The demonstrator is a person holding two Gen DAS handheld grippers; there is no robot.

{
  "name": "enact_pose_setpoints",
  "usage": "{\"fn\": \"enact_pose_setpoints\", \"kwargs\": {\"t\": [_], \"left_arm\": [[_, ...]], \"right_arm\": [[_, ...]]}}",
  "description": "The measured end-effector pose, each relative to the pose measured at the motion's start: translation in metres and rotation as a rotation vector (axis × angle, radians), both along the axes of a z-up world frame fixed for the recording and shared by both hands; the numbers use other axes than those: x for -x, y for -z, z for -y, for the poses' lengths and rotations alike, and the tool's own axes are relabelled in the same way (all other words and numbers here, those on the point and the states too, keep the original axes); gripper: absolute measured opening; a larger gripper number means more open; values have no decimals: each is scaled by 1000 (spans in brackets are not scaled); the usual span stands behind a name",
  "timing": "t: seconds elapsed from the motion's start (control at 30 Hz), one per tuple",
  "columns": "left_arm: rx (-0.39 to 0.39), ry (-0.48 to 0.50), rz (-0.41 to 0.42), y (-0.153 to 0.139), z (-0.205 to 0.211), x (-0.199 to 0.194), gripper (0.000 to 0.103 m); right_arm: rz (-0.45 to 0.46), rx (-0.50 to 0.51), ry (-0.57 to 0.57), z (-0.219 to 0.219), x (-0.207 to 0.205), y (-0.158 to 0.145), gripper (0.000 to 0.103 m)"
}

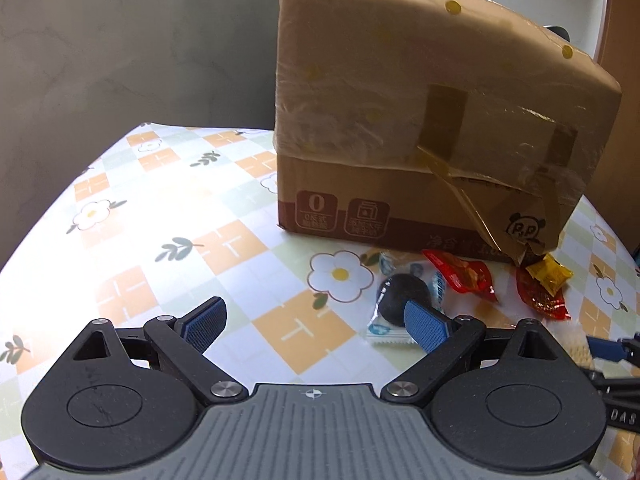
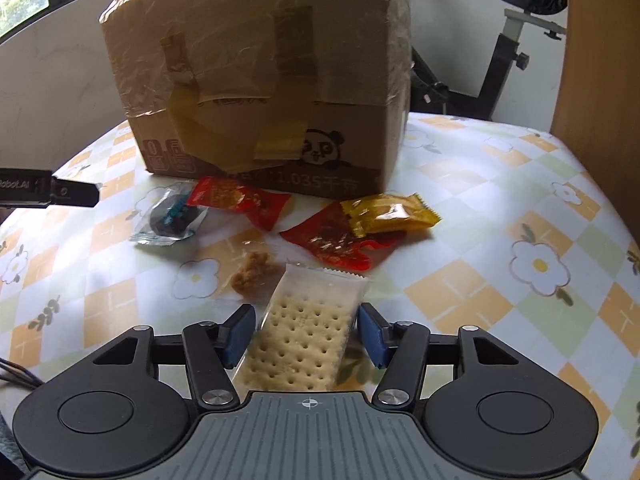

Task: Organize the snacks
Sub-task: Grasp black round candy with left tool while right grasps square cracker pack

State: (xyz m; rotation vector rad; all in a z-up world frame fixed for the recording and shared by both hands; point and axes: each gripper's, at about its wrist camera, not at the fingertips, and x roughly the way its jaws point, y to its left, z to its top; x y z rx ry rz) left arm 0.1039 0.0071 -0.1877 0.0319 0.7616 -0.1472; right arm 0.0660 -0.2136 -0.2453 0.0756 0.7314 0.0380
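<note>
Snacks lie on a flowered tablecloth (image 2: pixel 480 216) in front of a taped cardboard box (image 2: pixel 260 80). A clear-wrapped cracker pack (image 2: pixel 308 332) rests on the cloth between the fingers of my right gripper (image 2: pixel 306 334). The pads stand close beside its long edges, with a slim gap showing. Beyond it are a brown crumbly snack (image 2: pixel 252 272), two red packets (image 2: pixel 240 200) (image 2: pixel 336 240), a yellow packet (image 2: pixel 392 212) and a dark snack in clear wrap (image 2: pixel 172 216). My left gripper (image 1: pixel 314 326) is open and holds nothing. The dark snack (image 1: pixel 404 296) lies just past its right fingertip.
The box (image 1: pixel 420 120) stands tall at the back of the table, with torn tape hanging over the red packets (image 1: pixel 460 276). An exercise bike (image 2: pixel 500 60) and a wooden panel (image 2: pixel 600 60) are behind the table on the right. Grey wall is at the left.
</note>
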Motion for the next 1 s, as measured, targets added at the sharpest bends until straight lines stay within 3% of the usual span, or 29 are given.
{"fn": "enact_pose_setpoints", "kwargs": {"t": [0.2, 0.37, 0.47, 0.67, 1.0], "left_arm": [[10, 21, -22, 5, 5, 2, 97], [33, 49, -28, 6, 7, 1, 97], [52, 75, -32, 9, 12, -3, 97], [3, 170, -18, 18, 39, -21, 96], [-16, 225, -70, 46, 64, -46, 75]], "right_arm": [[42, -2, 24, 19, -12, 8, 47], [100, 99, -1, 7, -9, 18, 44], [105, 94, -14, 6, -9, 18, 44], [109, 83, -14, 7, -9, 18, 44], [113, 64, -13, 8, -8, 17, 44]]}}
